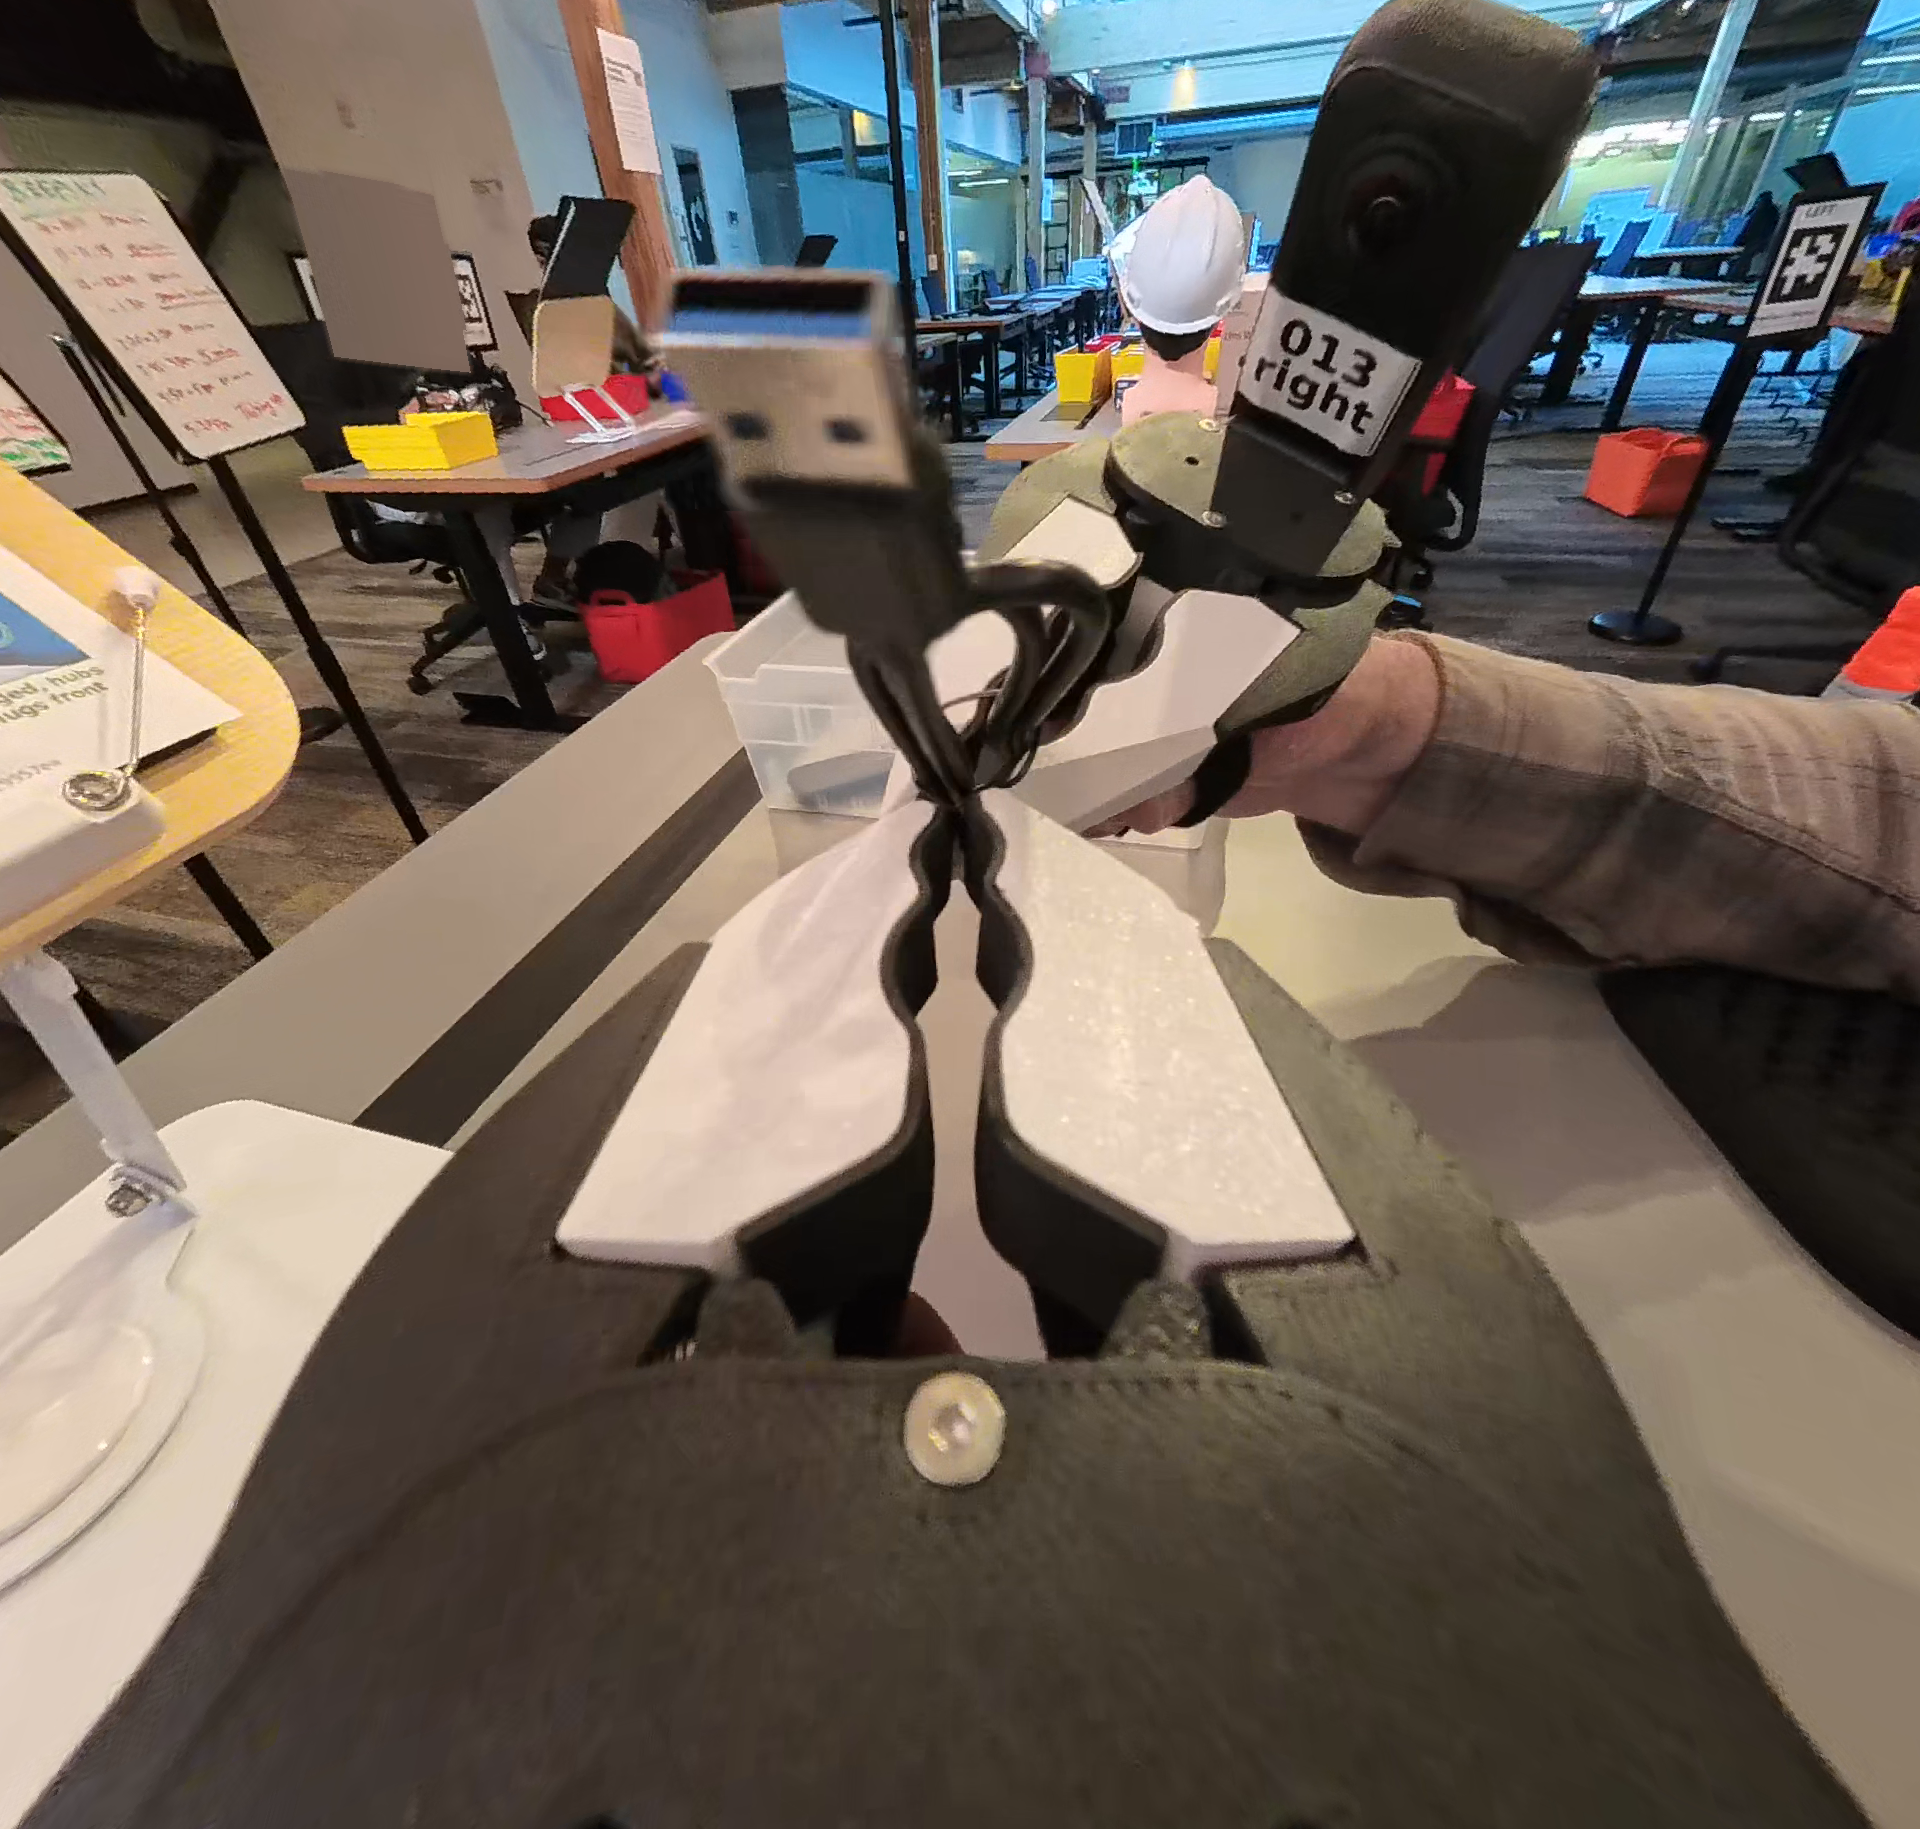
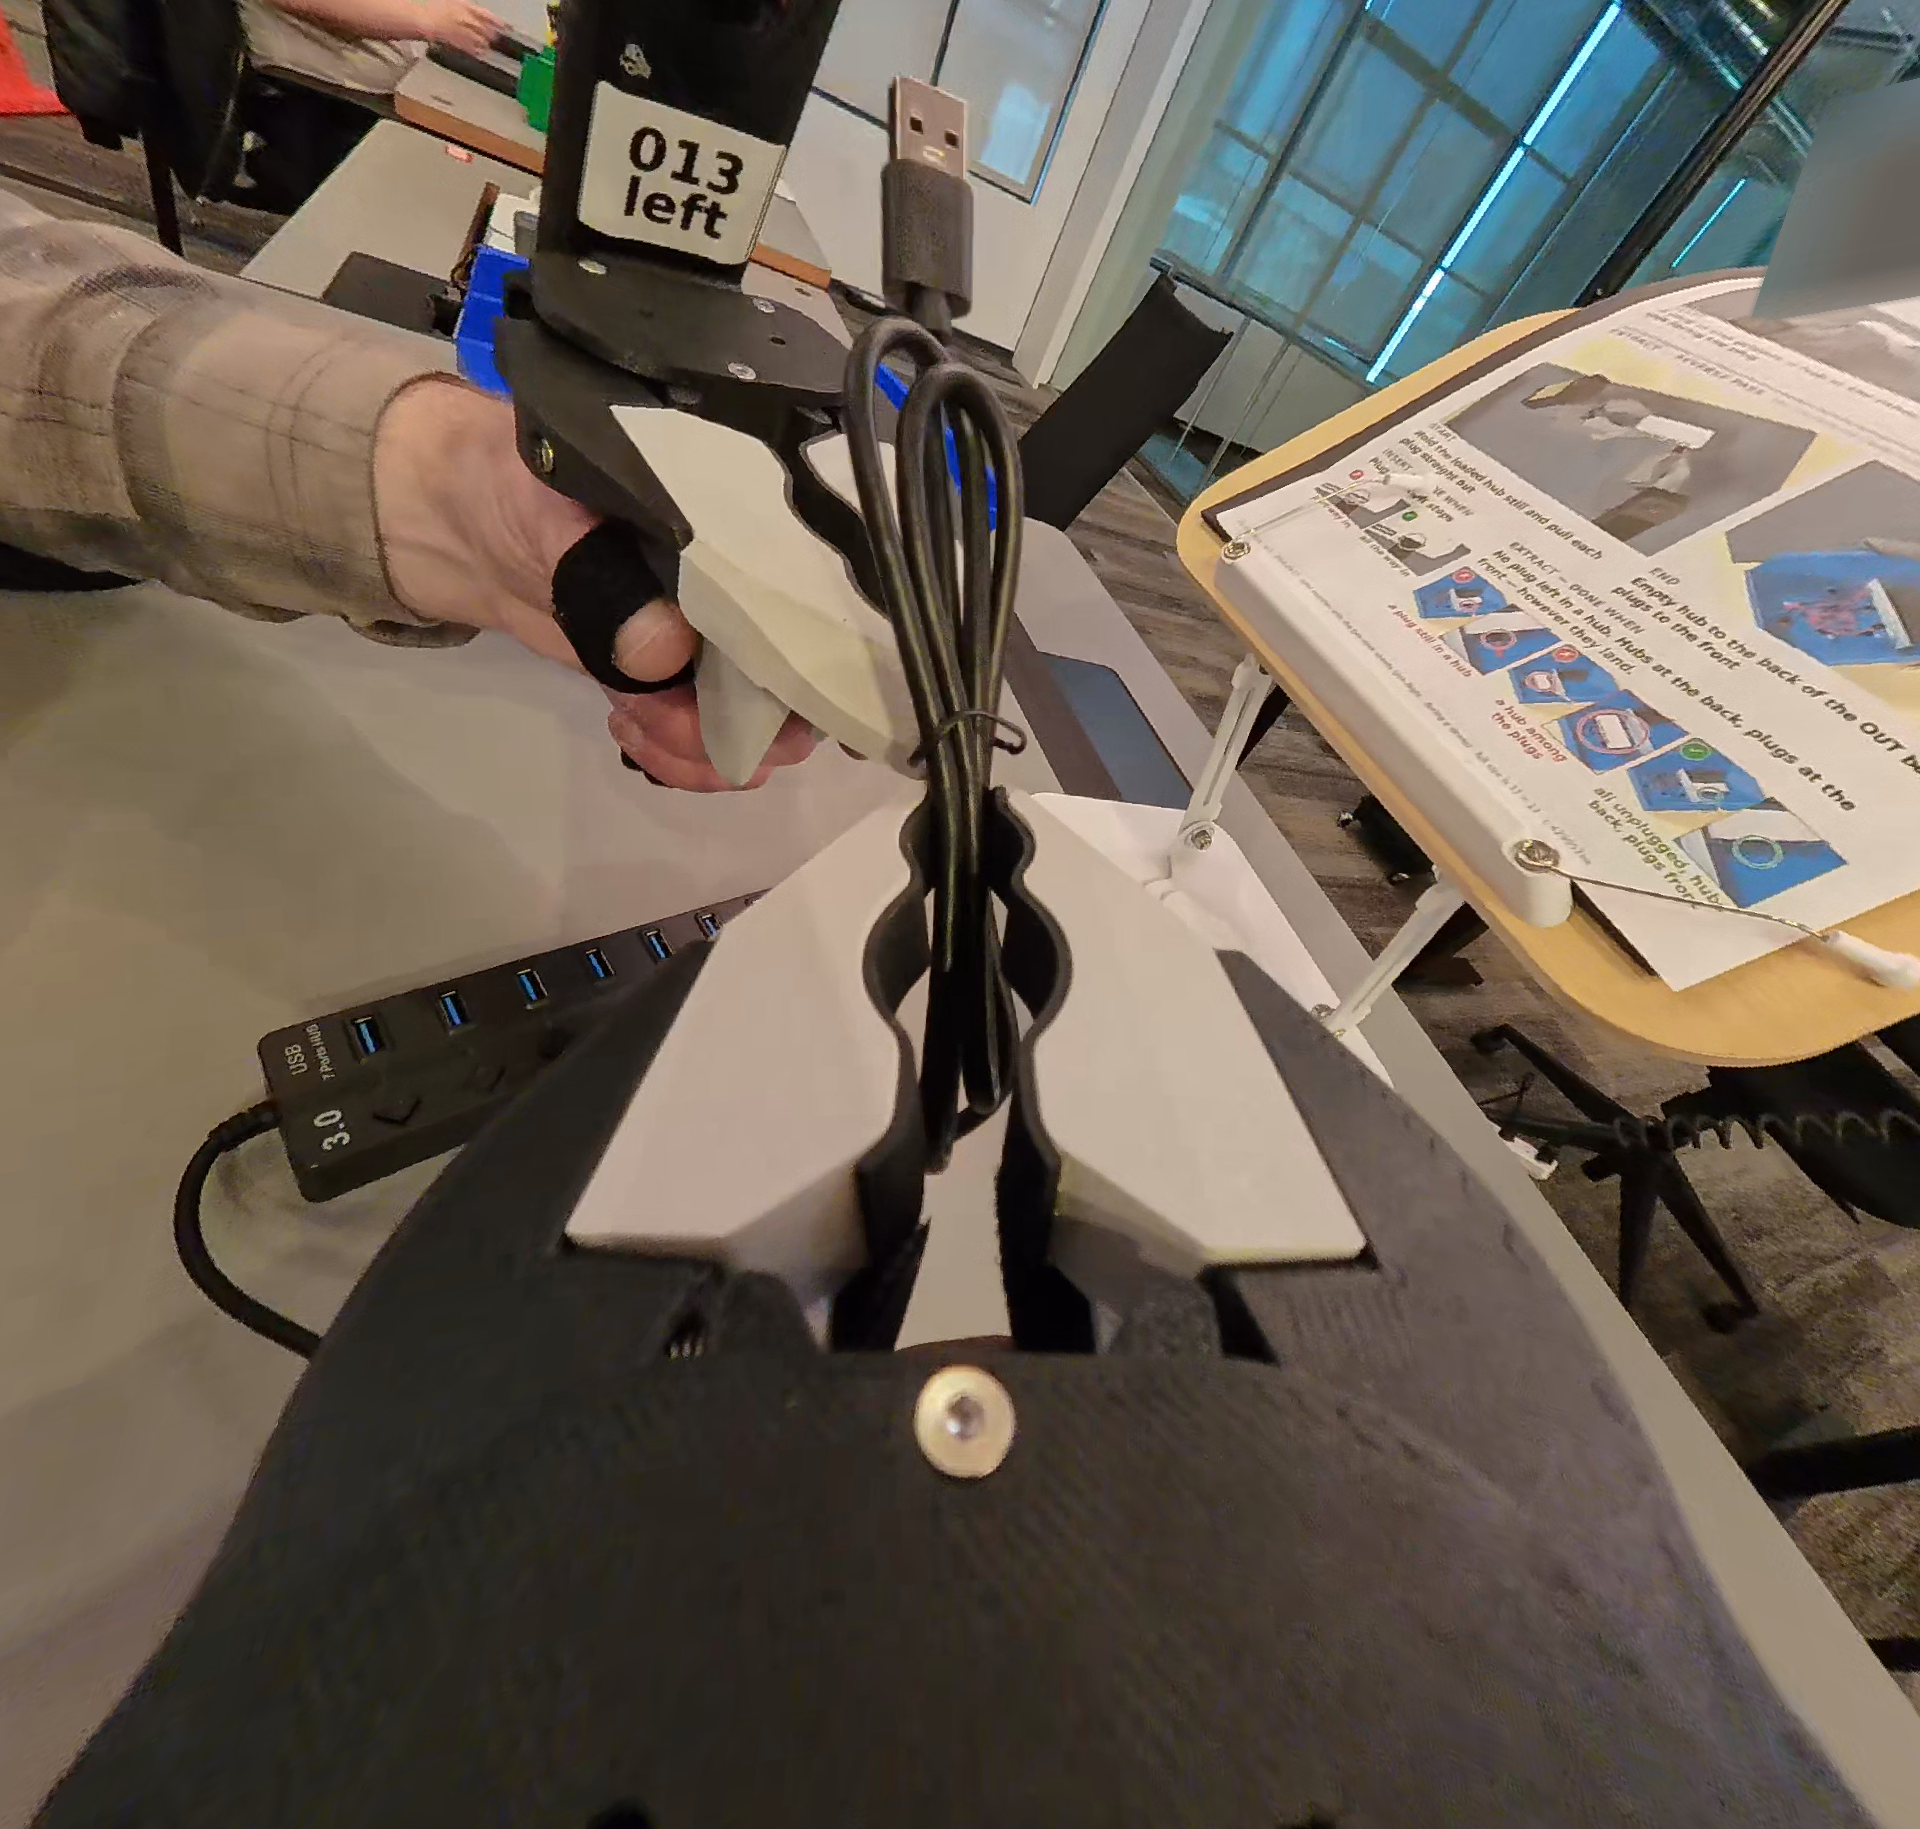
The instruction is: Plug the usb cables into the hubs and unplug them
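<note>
Two claws pinched on one bundled black USB cable: left claw (image 1: pixel 951 823) nipping the coil at its tips, right claw (image 2: pixel 961 948) clamped lower around the loops. Thin glossy cord, folded in long loops, cinched by a wire tie (image 2: pixel 971 730). Silver metal plug (image 1: pixel 795 377) with blue insert, dark ribbed grip, pointing up. Beneath, on the pale grey surface (image 2: pixel 208 844), a matte black USB hub (image 2: pixel 468 1041), blue ports empty. Beyond, a clear plastic bin (image 1: pixel 790 699) holding a dark object.
</note>
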Available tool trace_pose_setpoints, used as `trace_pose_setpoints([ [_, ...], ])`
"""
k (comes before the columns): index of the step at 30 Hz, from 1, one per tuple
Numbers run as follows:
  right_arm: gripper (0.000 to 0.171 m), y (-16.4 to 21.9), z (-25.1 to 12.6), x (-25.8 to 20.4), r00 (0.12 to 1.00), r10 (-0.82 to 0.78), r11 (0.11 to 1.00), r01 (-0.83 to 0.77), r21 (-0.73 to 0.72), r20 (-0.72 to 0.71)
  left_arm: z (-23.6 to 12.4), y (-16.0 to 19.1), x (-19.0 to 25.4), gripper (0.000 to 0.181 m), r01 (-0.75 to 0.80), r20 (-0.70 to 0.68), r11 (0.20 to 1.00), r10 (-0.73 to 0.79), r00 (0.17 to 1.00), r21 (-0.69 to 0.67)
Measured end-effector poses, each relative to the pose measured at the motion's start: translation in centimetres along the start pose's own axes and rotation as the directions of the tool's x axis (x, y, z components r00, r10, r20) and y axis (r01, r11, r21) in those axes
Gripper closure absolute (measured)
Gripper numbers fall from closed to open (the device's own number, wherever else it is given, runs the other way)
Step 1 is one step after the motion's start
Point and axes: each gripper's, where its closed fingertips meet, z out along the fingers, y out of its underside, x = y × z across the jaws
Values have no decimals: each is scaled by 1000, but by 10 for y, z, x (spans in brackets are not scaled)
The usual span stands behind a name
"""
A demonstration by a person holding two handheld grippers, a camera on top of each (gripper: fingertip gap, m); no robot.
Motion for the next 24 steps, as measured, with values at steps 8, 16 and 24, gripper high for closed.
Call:
trace_pose_setpoints([
  [8,167,-3,-1,7,999,-13,1000,13,-5,-51,1,-4,-3,180,-33,75,999,31,997,16],
  [16,167,-1,-2,9,997,-33,999,31,-36,-69,2,-1,-3,180,-83,125,996,85,988,-19],
  [24,168,-6,-4,6,1000,4,1000,-4,-4,-22,-4,0,0,157,-112,138,994,112,984,-8],
])
